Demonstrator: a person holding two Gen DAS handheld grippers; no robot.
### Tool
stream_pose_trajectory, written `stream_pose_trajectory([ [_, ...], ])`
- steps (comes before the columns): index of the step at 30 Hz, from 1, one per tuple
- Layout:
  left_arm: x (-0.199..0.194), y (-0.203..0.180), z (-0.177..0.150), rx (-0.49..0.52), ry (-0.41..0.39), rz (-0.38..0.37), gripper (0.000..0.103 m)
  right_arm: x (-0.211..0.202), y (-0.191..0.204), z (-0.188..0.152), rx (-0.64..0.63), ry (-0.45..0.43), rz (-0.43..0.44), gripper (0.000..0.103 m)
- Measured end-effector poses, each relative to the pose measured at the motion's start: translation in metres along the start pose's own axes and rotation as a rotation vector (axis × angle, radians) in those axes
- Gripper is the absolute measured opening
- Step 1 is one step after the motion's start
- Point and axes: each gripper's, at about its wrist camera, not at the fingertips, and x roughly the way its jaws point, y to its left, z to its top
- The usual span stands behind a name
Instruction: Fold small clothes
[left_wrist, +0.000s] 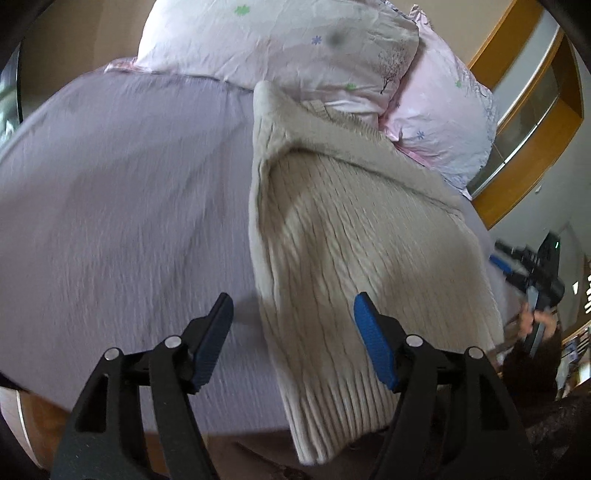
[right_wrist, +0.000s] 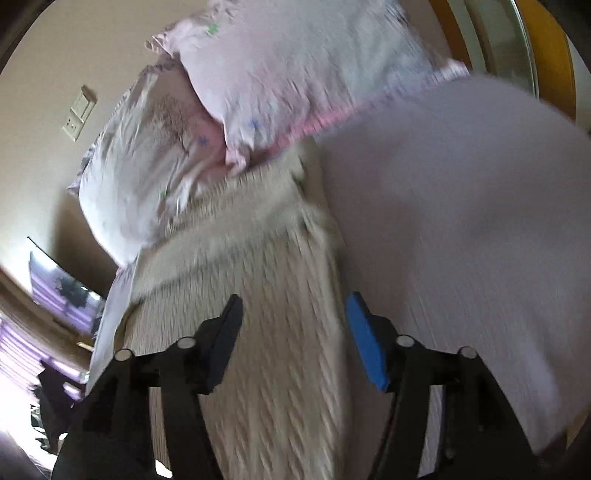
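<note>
**Hovering over the folded knit, both grips empty**

Starting at my left, the lilac bedsheet (left_wrist: 110, 184) spreads out crinkled and bare. My left gripper (left_wrist: 293, 314) hangs above it with its jaws spread wide and nothing between them. Its dark pad sits over the sheet, its blue pad over the sweater's near left edge.

The sweater (left_wrist: 351, 229) lies just ahead and a little to the right of those fingers. It is a cream cable-knit, thick and ribbed, lying in a long narrow strip with one side already turned over the body. Its long axis runs away from me, from the bed's near edge, where its end droops over, up to the pillows (left_wrist: 295, 44). Those are pale, flower-printed and creased, and the knit's far end touches them.

Further right, my right gripper (right_wrist: 293, 314) is also wide open and holding nothing. It sits directly over the sweater (right_wrist: 266, 332), near its right edge, though that view is blurred.

I judge that the right is better placed, and the next fold runs end to end along that axis. The soft knit will likely slump if pinched at one edge only.
</note>
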Motion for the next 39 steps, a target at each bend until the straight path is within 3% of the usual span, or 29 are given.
stream_pose_trajectory([
  [3, -0.006, -0.004, -0.013, -0.010, 0.000, -0.030, 0.063, -0.006, -0.010, -0.025, 0.017, 0.053, 0.034, 0.043],
  [5, -0.010, -0.008, -0.022, -0.010, 0.003, -0.042, 0.051, -0.009, -0.009, -0.042, 0.007, 0.074, 0.071, 0.043],
  [6, -0.011, -0.010, -0.026, -0.008, 0.005, -0.040, 0.048, -0.014, -0.007, -0.050, 0.002, 0.080, 0.104, 0.042],
  [8, -0.013, -0.013, -0.032, -0.012, 0.008, -0.034, 0.033, -0.014, -0.005, -0.064, 0.012, 0.126, 0.201, 0.038],
  [11, -0.014, -0.014, -0.038, -0.038, 0.023, -0.032, 0.014, -0.013, -0.001, -0.079, -0.013, 0.172, 0.287, 0.025],
  [13, -0.013, -0.013, -0.041, -0.056, 0.019, -0.040, 0.012, -0.011, -0.001, -0.084, 0.006, 0.207, 0.342, 0.015],
  [16, -0.012, -0.013, -0.038, -0.060, 0.013, -0.072, 0.011, -0.013, 0.005, -0.076, 0.016, 0.181, 0.423, 0.012],
  [20, -0.017, -0.016, -0.011, -0.043, -0.033, -0.173, 0.010, -0.032, 0.019, -0.041, 0.003, 0.047, 0.543, 0.009],
  [25, -0.017, -0.013, 0.066, -0.042, -0.147, -0.259, 0.010, -0.026, 0.033, 0.026, 0.013, -0.074, 0.604, 0.009],
  [29, 0.022, -0.001, 0.158, -0.119, -0.235, -0.244, 0.007, 0.027, 0.045, 0.103, 0.080, -0.135, 0.562, 0.009],
  [30, 0.037, 0.002, 0.176, -0.145, -0.246, -0.221, 0.000, 0.047, 0.043, 0.119, 0.120, -0.136, 0.535, 0.009],
  [31, 0.053, 0.006, 0.193, -0.168, -0.255, -0.187, 0.000, 0.077, 0.039, 0.139, 0.180, -0.129, 0.465, 0.009],
  [33, 0.096, 0.023, 0.223, -0.248, -0.242, -0.099, 0.000, 0.119, 0.027, 0.157, 0.282, -0.095, 0.332, 0.014],
  [35, 0.114, 0.045, 0.233, -0.357, -0.216, -0.100, 0.000, 0.155, 0.011, 0.165, 0.398, -0.015, 0.251, 0.030],
  [37, 0.111, 0.057, 0.230, -0.416, -0.221, -0.149, 0.004, 0.153, 0.005, 0.163, 0.426, -0.045, 0.312, 0.056],
  [39, 0.095, 0.056, 0.222, -0.358, -0.234, -0.144, 0.025, 0.132, 0.010, 0.161, 0.338, -0.138, 0.292, 0.082],
])
